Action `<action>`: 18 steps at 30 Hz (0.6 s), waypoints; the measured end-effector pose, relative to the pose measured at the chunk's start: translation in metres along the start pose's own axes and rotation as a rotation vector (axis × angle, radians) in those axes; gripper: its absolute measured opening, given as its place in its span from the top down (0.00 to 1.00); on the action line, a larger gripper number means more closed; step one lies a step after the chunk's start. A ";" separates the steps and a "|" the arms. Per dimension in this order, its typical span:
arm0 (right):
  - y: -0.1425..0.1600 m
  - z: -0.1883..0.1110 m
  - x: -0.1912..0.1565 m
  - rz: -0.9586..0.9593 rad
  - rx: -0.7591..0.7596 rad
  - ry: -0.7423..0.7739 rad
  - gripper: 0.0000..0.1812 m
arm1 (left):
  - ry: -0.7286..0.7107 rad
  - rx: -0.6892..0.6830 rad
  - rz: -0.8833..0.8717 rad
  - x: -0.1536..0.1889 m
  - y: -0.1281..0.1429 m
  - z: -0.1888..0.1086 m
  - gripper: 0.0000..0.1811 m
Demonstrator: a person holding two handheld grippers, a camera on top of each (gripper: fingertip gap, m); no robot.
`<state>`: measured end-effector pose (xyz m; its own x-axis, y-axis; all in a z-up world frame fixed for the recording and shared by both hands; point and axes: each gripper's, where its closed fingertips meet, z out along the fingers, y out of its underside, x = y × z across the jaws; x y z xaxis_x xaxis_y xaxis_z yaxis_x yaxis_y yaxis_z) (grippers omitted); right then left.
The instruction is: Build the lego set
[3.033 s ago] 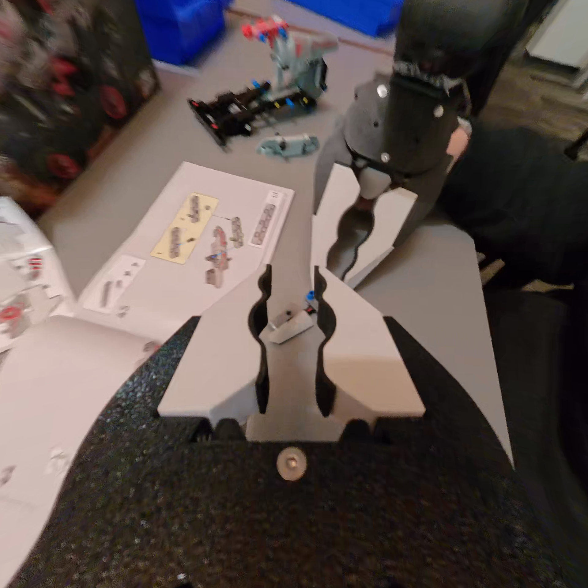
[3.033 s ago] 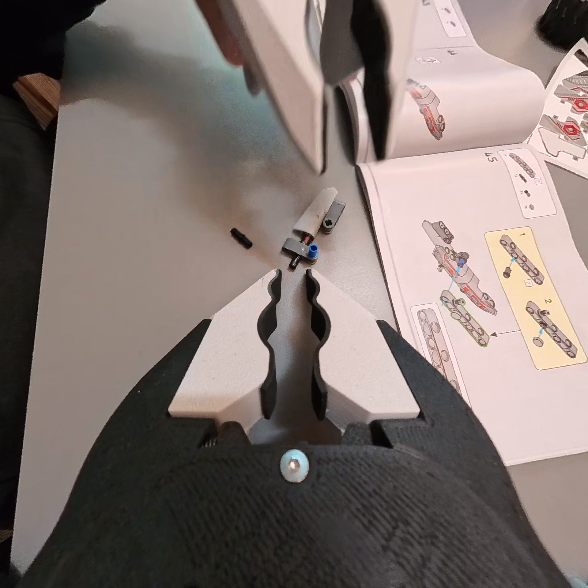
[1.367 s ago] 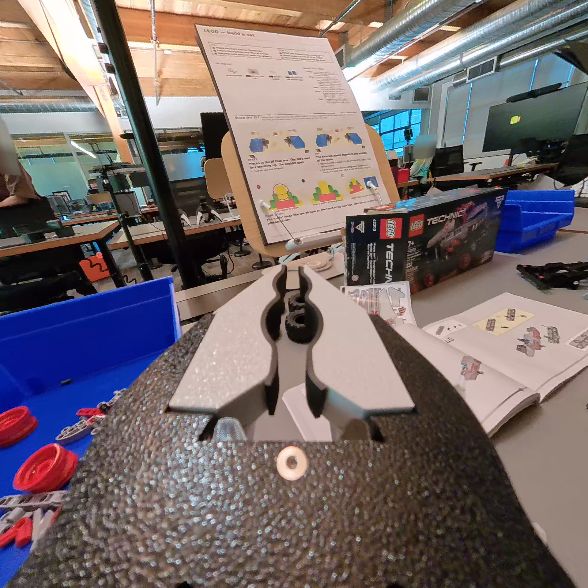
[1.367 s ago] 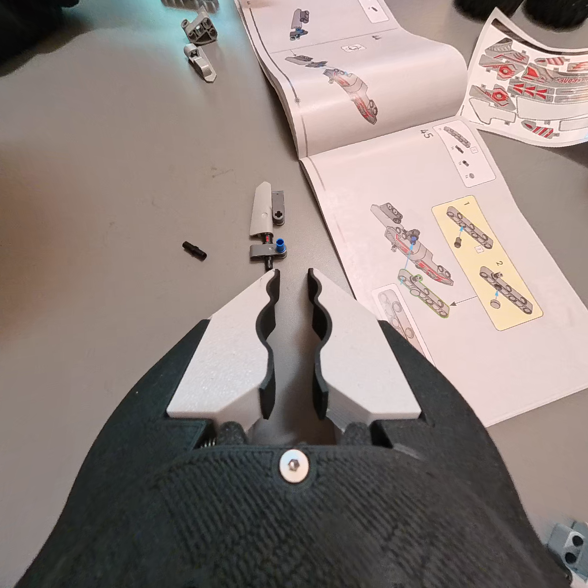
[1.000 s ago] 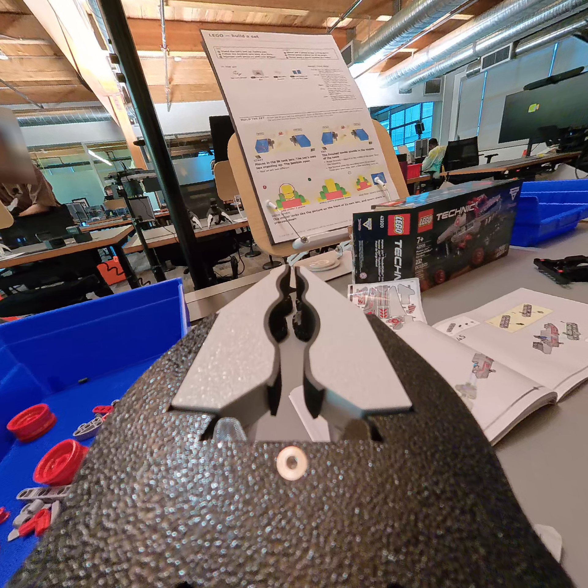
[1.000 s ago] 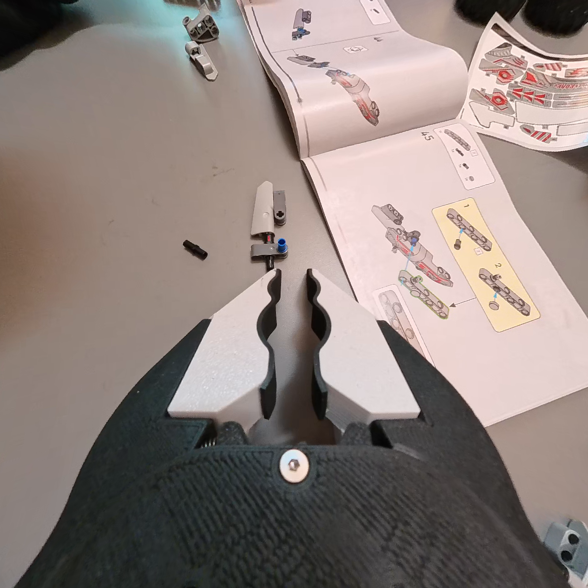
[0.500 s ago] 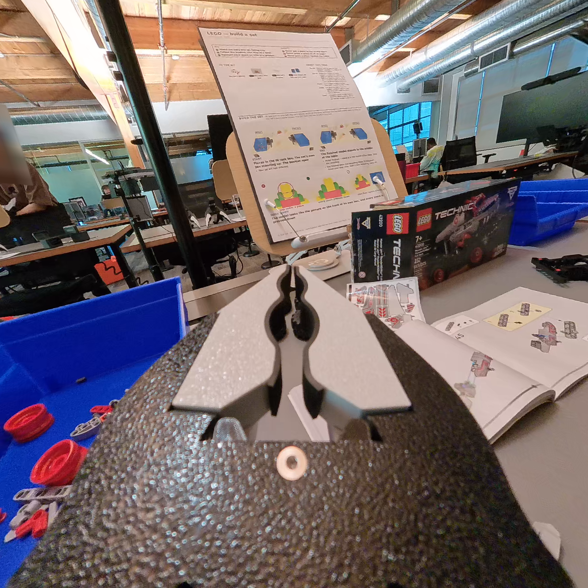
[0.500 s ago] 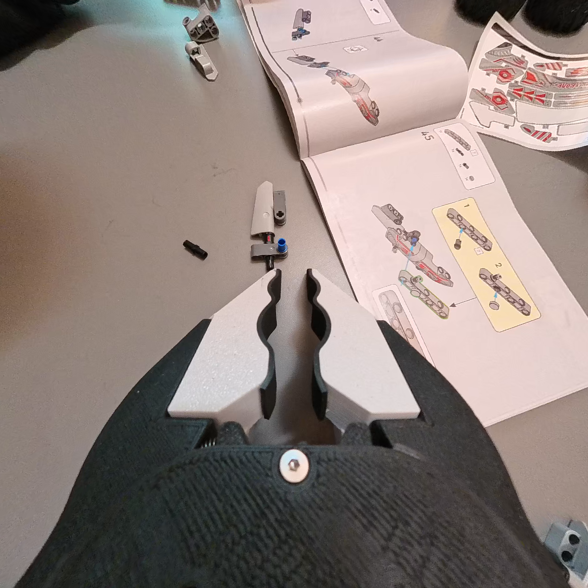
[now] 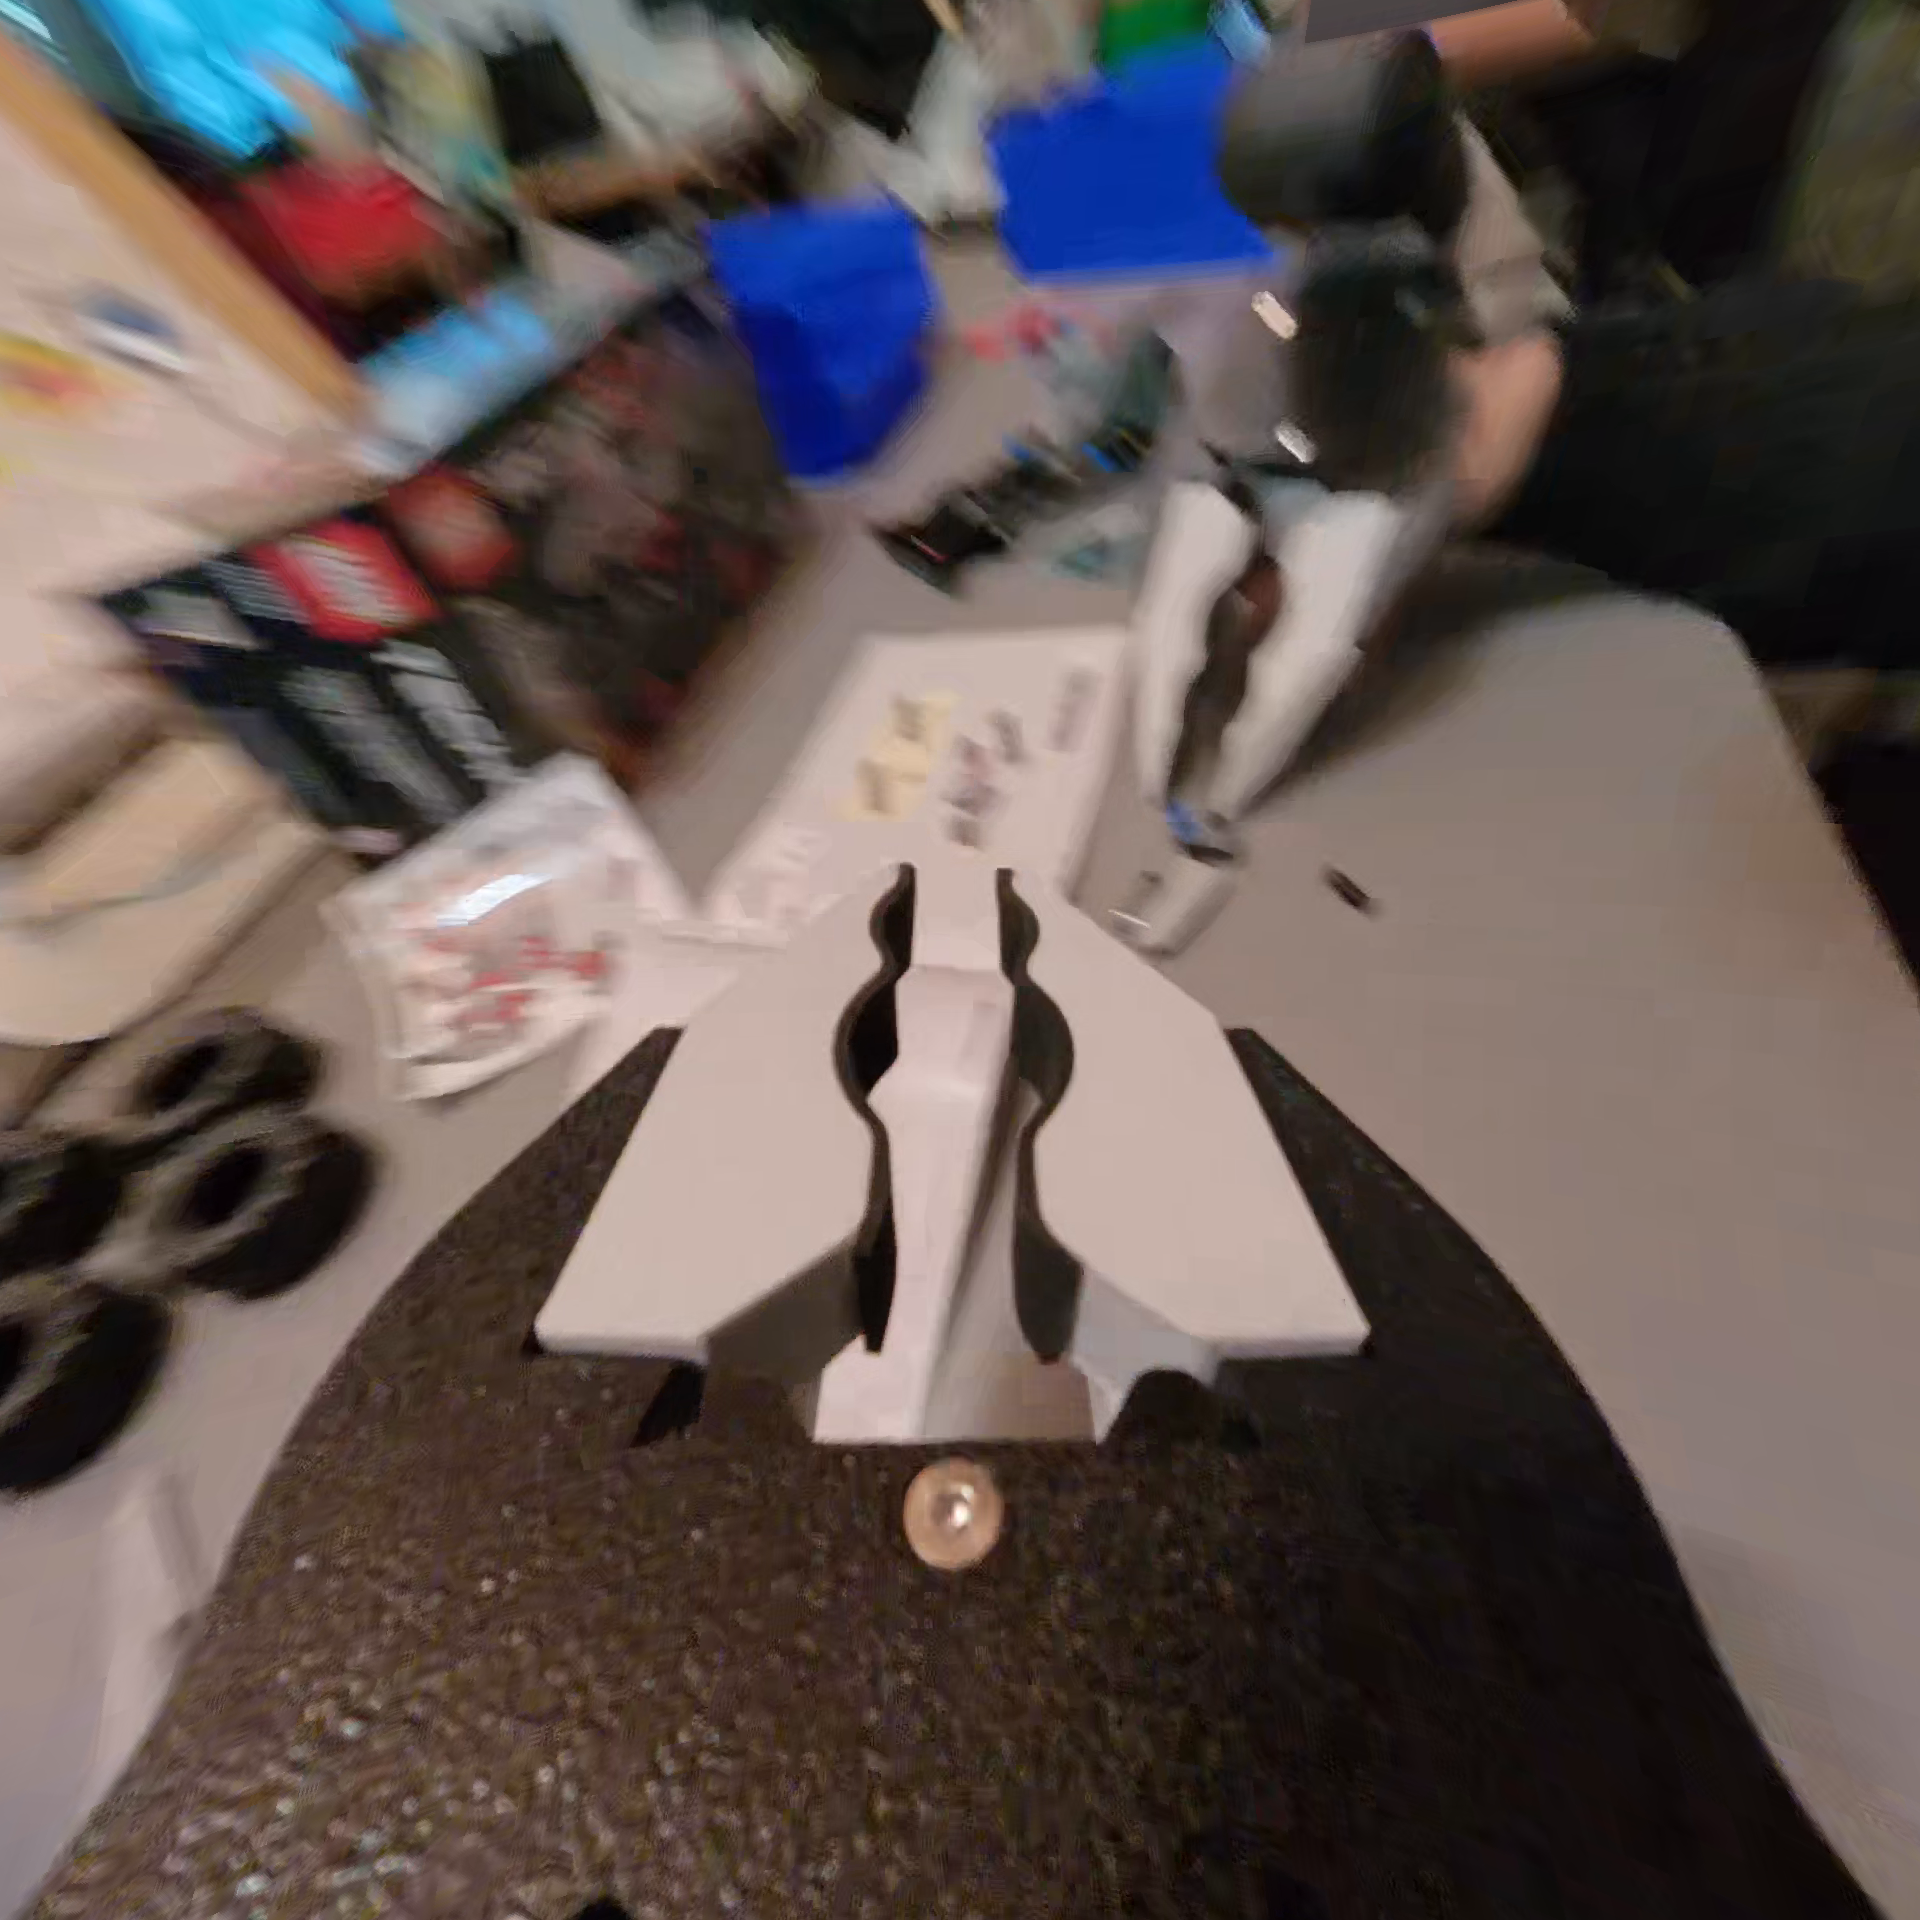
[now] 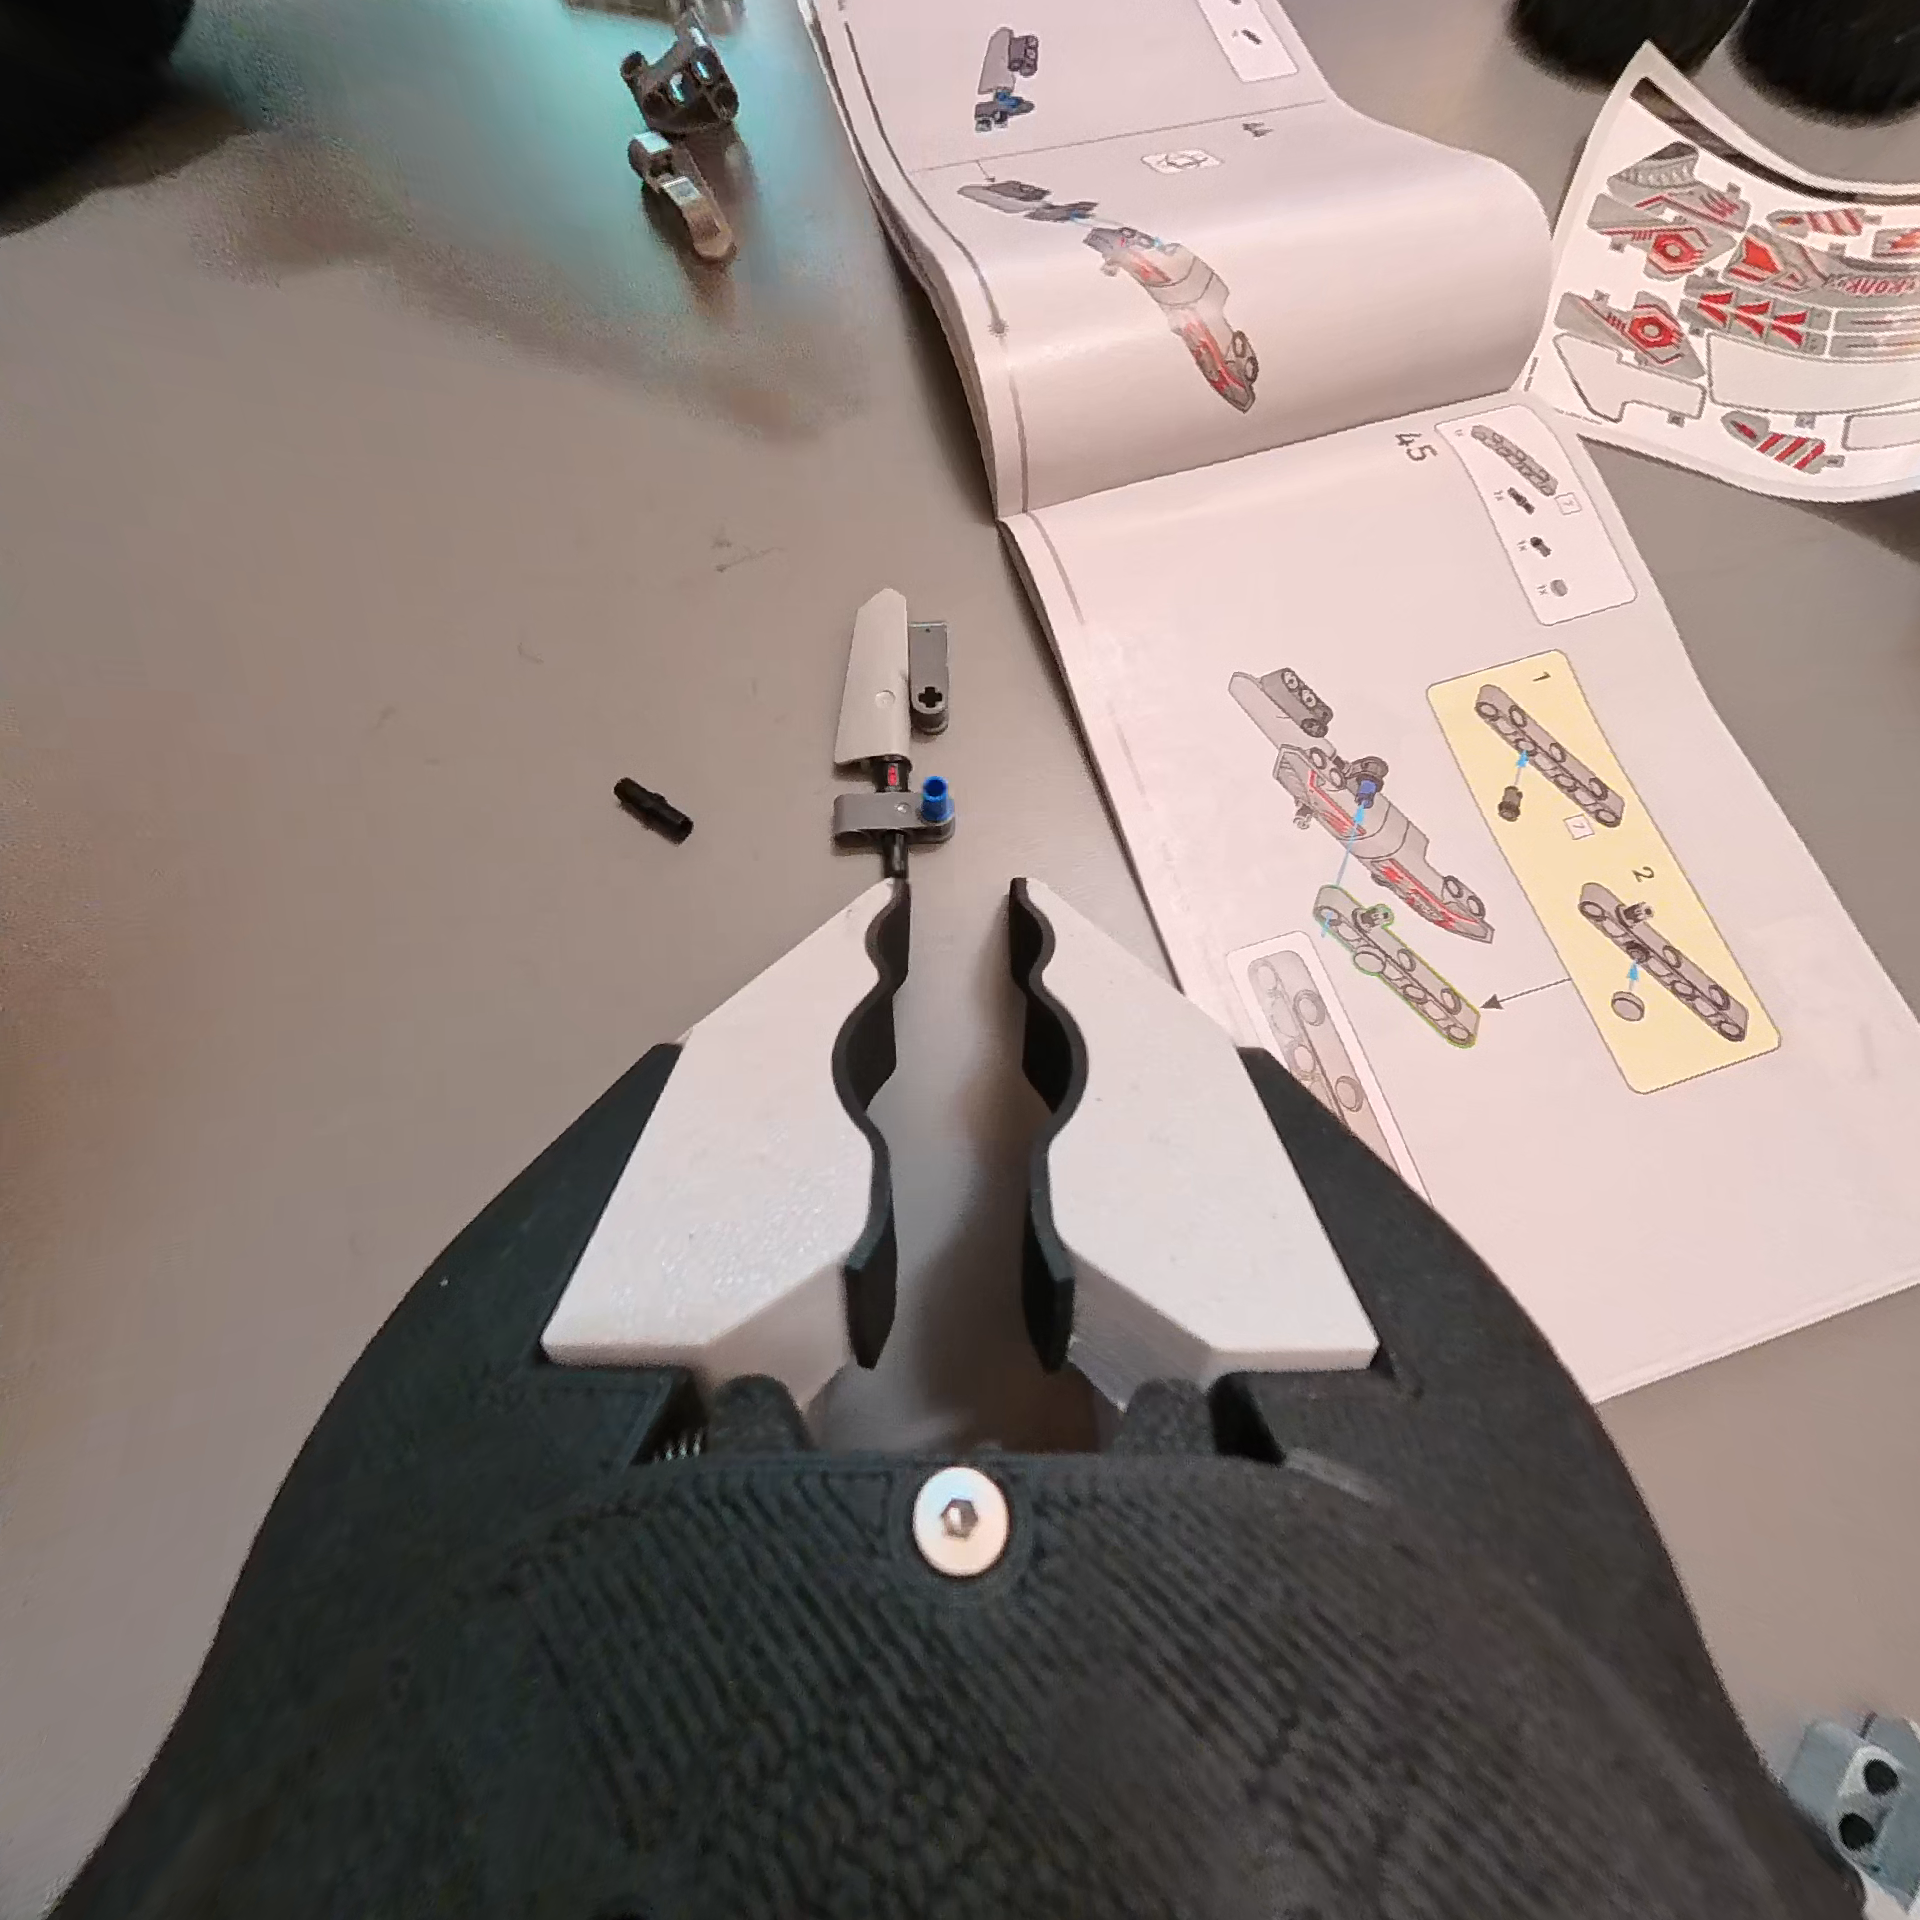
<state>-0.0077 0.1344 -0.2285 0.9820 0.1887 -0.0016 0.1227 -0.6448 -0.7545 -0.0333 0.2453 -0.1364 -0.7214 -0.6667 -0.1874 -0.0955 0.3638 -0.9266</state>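
Swung down toward the table, left hand-held gripper [image 9: 951, 883] gapes empty; right hand-held gripper [image 10: 958, 891] likewise, near the grey assembly [image 10: 883, 727].

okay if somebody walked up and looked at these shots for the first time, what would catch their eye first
Probably the right gripper, open and empty, with its fingertips just short of a small grey lego assembly with a blue pin on the grey table. Next, the open instruction booklet to its right and the red-and-grey sticker sheet beyond.
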 end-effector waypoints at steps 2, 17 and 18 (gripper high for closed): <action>0.000 0.000 -0.003 -0.019 0.000 -0.011 0.92 | 0.164 -0.193 0.020 0.033 0.020 0.024 0.84; 0.000 -0.001 -0.013 -0.091 0.005 -0.024 0.92 | 0.219 -0.490 0.165 0.066 0.054 0.092 0.89; 0.000 -0.001 -0.012 -0.090 0.005 -0.017 0.92 | 0.192 -0.482 0.194 0.065 0.053 0.091 0.89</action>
<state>-0.0191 0.1316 -0.2281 0.9645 0.2584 0.0548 0.2092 -0.6207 -0.7556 -0.0228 0.1621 -0.2278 -0.8649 -0.4435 -0.2352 -0.2187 0.7546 -0.6186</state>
